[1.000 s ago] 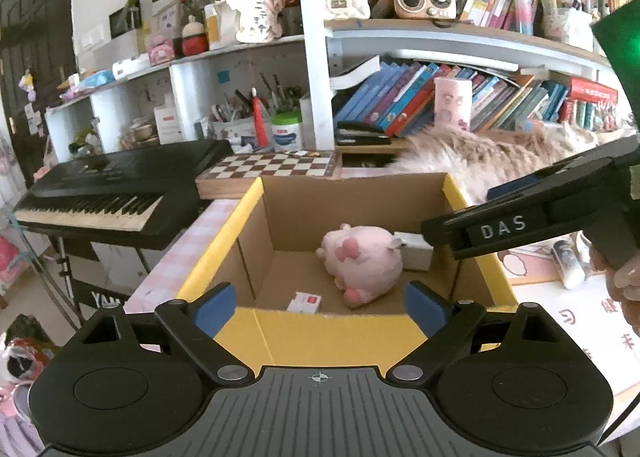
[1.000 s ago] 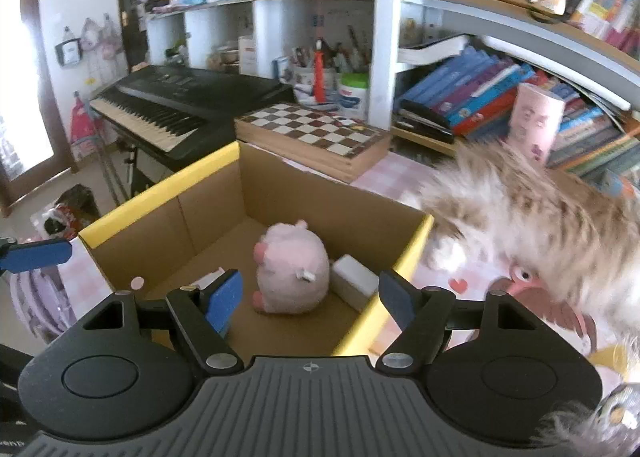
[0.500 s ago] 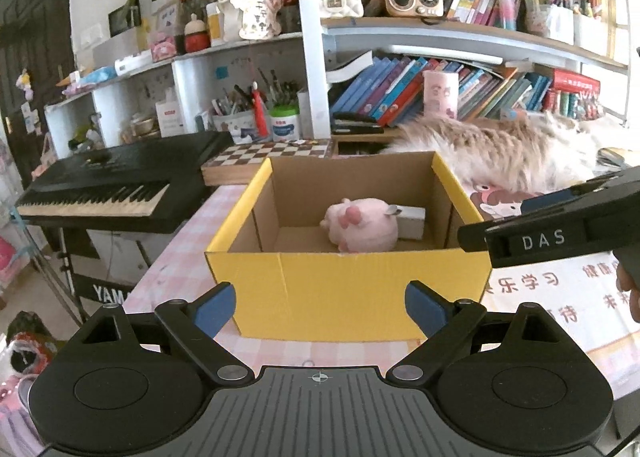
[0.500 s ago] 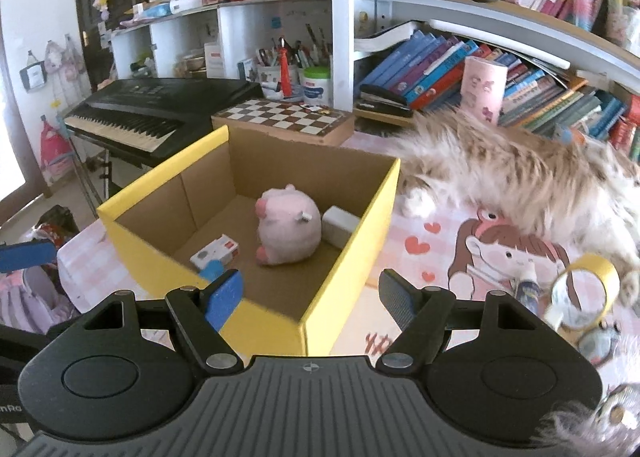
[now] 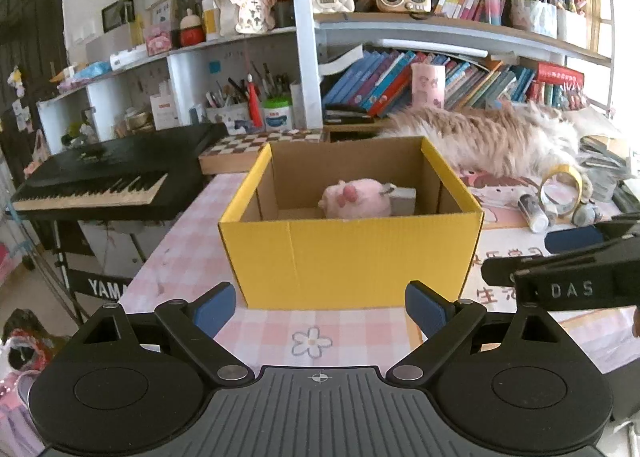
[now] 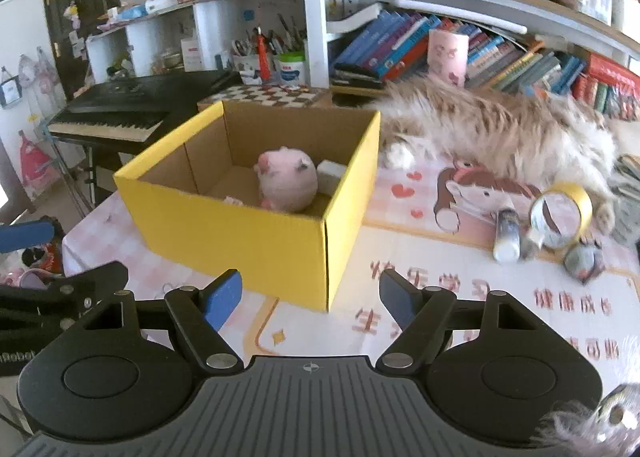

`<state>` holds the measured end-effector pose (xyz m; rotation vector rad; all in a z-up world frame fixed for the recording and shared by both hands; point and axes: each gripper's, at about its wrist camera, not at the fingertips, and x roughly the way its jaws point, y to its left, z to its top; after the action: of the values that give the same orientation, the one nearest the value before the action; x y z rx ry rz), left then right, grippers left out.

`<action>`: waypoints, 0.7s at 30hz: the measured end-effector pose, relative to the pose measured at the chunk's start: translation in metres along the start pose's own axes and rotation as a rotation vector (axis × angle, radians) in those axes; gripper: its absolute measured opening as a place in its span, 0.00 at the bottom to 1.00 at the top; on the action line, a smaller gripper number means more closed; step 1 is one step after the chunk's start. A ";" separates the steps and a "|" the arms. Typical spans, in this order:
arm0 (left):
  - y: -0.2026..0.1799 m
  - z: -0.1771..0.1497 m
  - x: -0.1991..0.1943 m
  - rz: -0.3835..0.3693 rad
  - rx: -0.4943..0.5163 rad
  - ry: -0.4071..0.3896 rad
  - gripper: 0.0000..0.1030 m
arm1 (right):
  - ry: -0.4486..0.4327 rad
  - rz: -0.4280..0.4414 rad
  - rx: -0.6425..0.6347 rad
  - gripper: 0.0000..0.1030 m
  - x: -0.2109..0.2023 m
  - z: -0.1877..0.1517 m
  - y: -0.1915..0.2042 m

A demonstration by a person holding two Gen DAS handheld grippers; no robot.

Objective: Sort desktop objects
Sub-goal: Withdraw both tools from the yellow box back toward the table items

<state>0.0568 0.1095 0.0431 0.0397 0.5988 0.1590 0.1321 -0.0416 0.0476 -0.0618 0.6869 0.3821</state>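
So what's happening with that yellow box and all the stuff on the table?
A person is tidying the desk with two hand-held grippers. The yellow box already holds a pink plush toy and a small white box. Both the left gripper and right gripper are open and empty. A tape roll and a glue stick wait beside a fluffy cat.

yellow box (image 6: 256,233) blocks left, mat (image 6: 420,257) clear
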 end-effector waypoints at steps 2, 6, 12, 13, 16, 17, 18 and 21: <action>0.001 -0.003 -0.001 -0.001 0.000 0.005 0.91 | 0.003 -0.009 0.010 0.72 -0.003 -0.007 0.002; 0.001 -0.008 -0.005 -0.003 -0.001 0.012 0.91 | 0.008 -0.024 0.023 0.72 -0.009 -0.018 0.004; -0.001 -0.015 -0.010 -0.005 0.015 0.033 0.91 | 0.005 -0.051 0.049 0.72 -0.016 -0.030 0.005; -0.002 -0.017 -0.010 -0.007 0.020 0.041 0.91 | 0.005 -0.056 0.052 0.72 -0.017 -0.032 0.005; -0.005 -0.021 -0.010 -0.011 0.030 0.058 0.91 | 0.008 -0.068 0.053 0.74 -0.020 -0.038 0.009; -0.005 -0.022 -0.010 -0.014 0.032 0.061 0.91 | 0.008 -0.071 0.050 0.74 -0.021 -0.041 0.010; -0.007 -0.024 -0.011 -0.018 0.034 0.064 0.91 | 0.008 -0.076 0.044 0.74 -0.022 -0.043 0.011; -0.010 -0.027 -0.012 -0.032 0.040 0.070 0.91 | 0.009 -0.091 0.030 0.75 -0.025 -0.048 0.013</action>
<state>0.0328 0.0973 0.0268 0.0632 0.6726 0.1179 0.0802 -0.0460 0.0270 -0.0665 0.6964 0.2845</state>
